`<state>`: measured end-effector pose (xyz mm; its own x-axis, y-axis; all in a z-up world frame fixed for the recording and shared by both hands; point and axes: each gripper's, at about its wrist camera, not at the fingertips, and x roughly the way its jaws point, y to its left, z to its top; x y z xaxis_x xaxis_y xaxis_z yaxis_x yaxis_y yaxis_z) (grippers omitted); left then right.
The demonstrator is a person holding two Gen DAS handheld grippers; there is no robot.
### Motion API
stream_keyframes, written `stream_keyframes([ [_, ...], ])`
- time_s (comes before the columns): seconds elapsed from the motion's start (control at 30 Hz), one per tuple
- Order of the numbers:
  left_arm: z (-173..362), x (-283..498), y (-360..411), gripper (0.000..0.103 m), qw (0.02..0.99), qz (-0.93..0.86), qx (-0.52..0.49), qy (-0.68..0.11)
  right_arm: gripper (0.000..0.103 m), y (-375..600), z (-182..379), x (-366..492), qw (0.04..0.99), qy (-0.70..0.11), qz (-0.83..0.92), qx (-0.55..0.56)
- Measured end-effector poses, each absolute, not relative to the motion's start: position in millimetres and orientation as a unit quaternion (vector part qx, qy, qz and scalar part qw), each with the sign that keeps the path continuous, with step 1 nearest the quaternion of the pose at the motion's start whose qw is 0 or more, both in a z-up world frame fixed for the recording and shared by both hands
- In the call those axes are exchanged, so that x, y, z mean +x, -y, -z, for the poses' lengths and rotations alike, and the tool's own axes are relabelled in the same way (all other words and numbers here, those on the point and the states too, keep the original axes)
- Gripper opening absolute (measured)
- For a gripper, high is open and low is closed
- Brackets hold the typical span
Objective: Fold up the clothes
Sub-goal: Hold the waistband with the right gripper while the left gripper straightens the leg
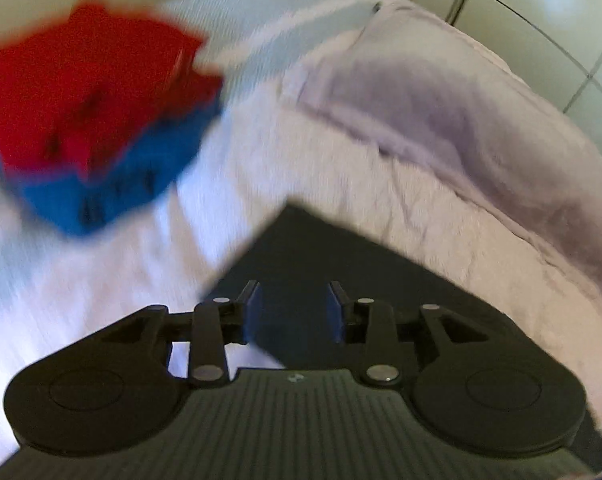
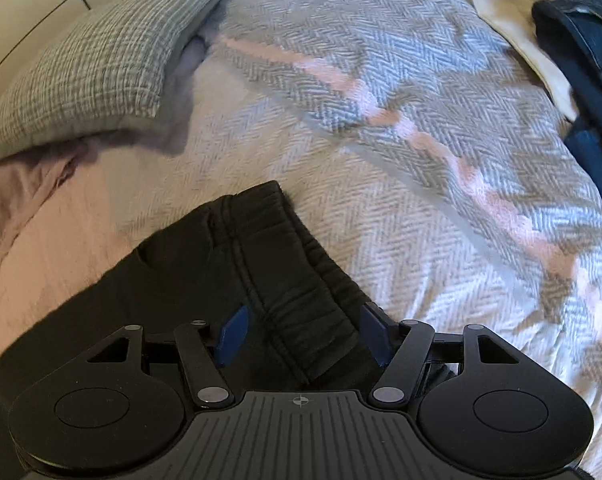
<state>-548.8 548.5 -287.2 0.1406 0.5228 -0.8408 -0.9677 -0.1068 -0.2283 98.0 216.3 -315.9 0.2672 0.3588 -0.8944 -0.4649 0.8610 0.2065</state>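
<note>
A black garment with an elastic waistband [image 2: 261, 248] lies on the bed. My right gripper [image 2: 303, 332] hangs just over that waistband, jaws wide apart, with the gathered band running between the blue pads [image 2: 233, 332]; nothing looks pinched. In the left wrist view a corner of a dark garment [image 1: 301, 248] lies flat on the pale cover. My left gripper [image 1: 295, 308] is above that corner, jaws parted, the cloth showing in the gap and not gripped. The left view is blurred.
A stack of folded red [image 1: 89, 80] and blue [image 1: 121, 184] clothes sits at the left. A lilac duvet fold [image 1: 461, 112] rises at the right. A grey checked pillow [image 2: 89, 64], dark jeans [image 2: 581, 48] and a cream cloth [image 2: 501, 12] lie on the herringbone bedspread [image 2: 381, 120].
</note>
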Motion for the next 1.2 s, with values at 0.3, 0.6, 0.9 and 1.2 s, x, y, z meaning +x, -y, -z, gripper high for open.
stream_keyframes([
  [0.3, 337.3, -575.6, -552.4, 0.043, 0.543, -0.598, -0.572, -0.142, 0.066, -225.9, 312.2, 87.5, 0.807, -0.534, -0.24, -0.072],
  [0.6, 337.2, -549.7, -583.0, 0.005, 0.66, -0.594, -0.426, -0.174, 0.066, -227.3, 310.4, 78.8, 0.815, -0.521, -0.238, -0.088],
  [0.9, 348.6, -538.0, -596.9, 0.015, 0.642, -0.609, -0.37, -0.283, 0.066, -222.2, 308.7, 71.1, 0.813, -0.51, -0.259, -0.108],
  [1.2, 299.6, -523.9, -534.3, 0.024, 0.633, -0.598, -0.424, -0.248, 0.066, -163.5, 282.8, 92.7, 0.823, -0.485, -0.285, -0.076],
])
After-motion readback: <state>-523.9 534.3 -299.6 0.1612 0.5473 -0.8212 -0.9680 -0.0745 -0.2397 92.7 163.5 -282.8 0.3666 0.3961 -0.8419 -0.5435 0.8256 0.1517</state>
